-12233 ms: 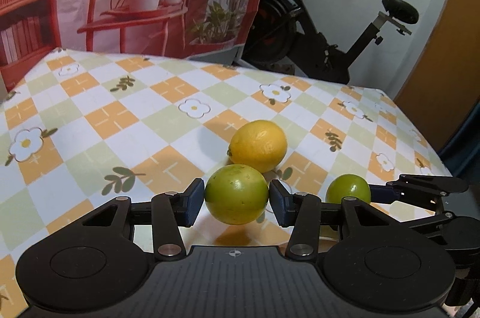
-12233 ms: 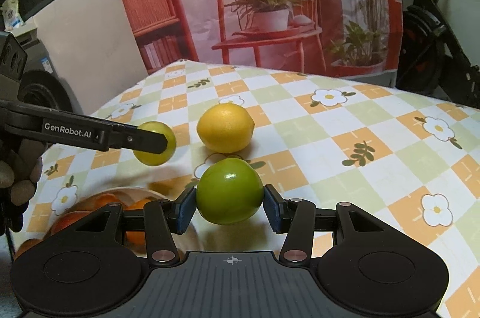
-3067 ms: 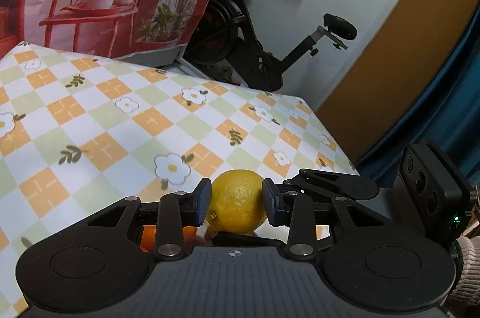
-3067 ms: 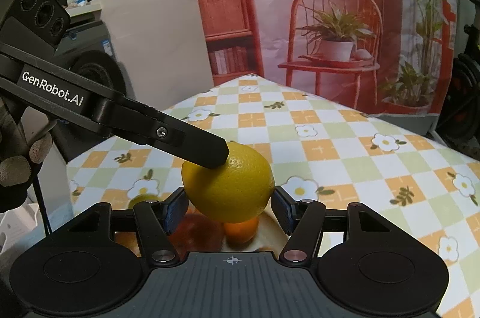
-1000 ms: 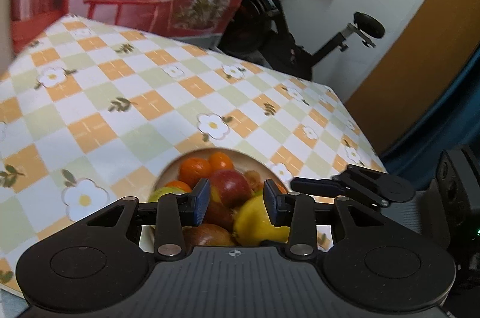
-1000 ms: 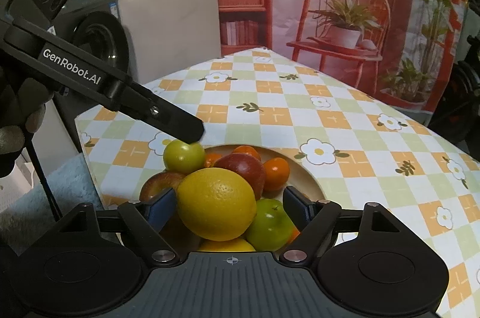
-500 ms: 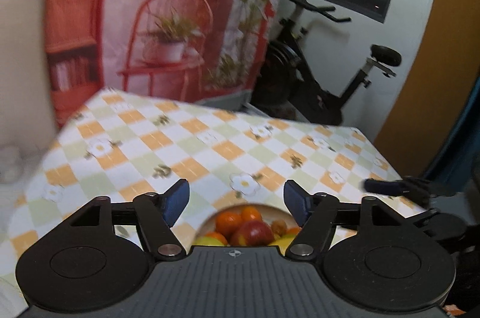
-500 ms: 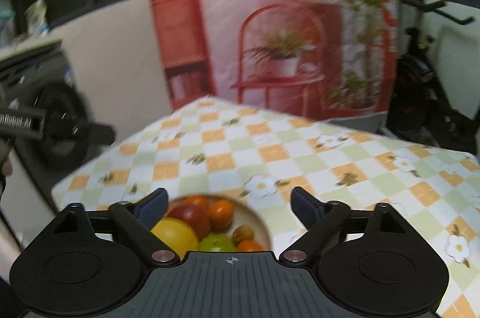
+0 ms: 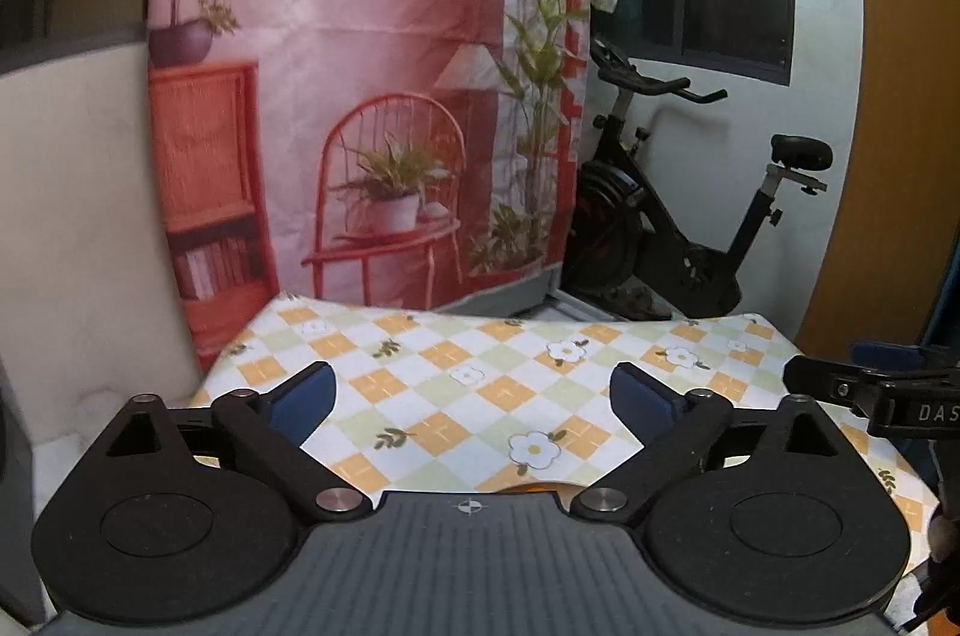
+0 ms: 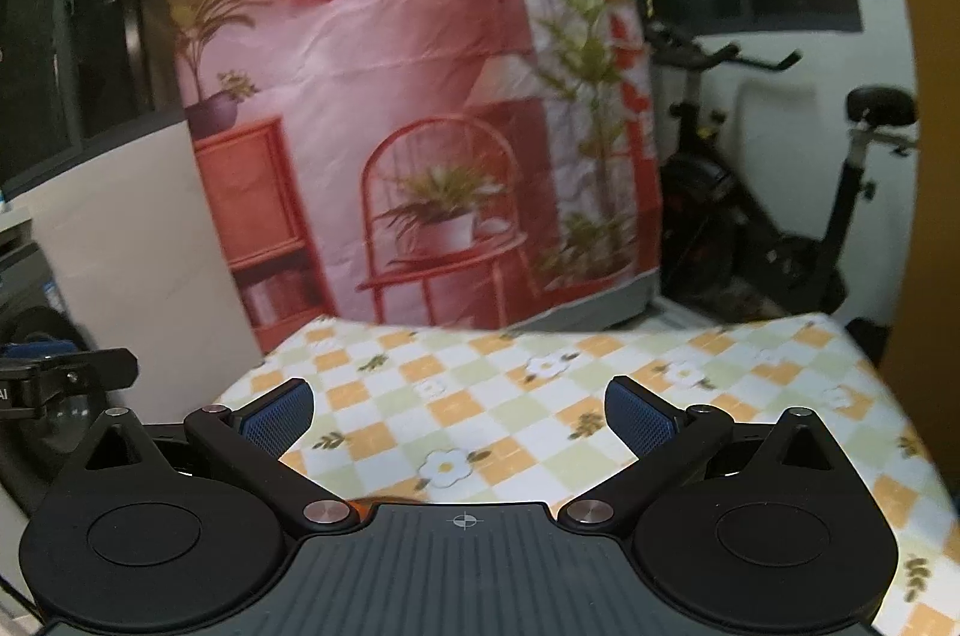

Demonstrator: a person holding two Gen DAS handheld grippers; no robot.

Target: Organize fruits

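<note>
left hand-held gripper (image 9: 471, 399) jaws opening, nothing between them, right hand-held gripper (image 10: 459, 411) likewise widening and empty, checked table (image 9: 480, 384) below, orange sliver of fruit (image 9: 531, 489) at 6 o'clock, exercise bike (image 9: 678, 240) at 2 o'clock

Left gripper (image 9: 471, 399): matt black plastic, ribbed housing, blue textured pads (image 9: 300, 399), bright metal pivot pins. Tablecloth (image 9: 480, 396): smooth printed checks. Backdrop (image 9: 372, 66): creased printed cloth.
</note>
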